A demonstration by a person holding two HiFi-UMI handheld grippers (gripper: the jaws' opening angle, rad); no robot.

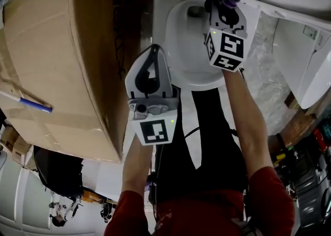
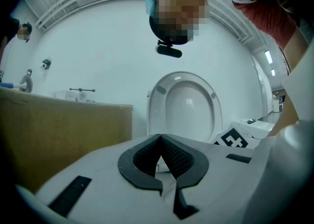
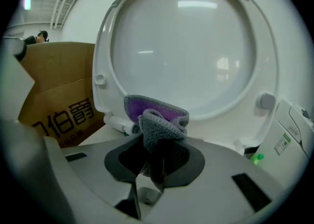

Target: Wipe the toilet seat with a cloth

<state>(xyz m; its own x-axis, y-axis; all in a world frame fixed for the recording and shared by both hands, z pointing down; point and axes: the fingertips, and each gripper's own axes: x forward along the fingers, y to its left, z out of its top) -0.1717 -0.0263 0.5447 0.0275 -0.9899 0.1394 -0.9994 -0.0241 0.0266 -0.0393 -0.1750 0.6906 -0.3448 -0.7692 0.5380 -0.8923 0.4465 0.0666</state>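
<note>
Right tongs (image 3: 156, 157) pinch the grey-and-purple cloth (image 3: 158, 120) at one o'clock in the head view, over the bowl (image 1: 181, 33), facing the raised toilet seat (image 3: 105, 51). Left tongs (image 2: 161, 155) (pressed together, empty) hover at the bowl's seven o'clock.

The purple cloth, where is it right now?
The purple cloth is pinched in the right gripper, just in front of the raised toilet seat; in the head view it sits top right, over the toilet bowl.

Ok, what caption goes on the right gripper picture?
Right gripper pinching a purple-grey cloth in front of the raised toilet seat.
</note>
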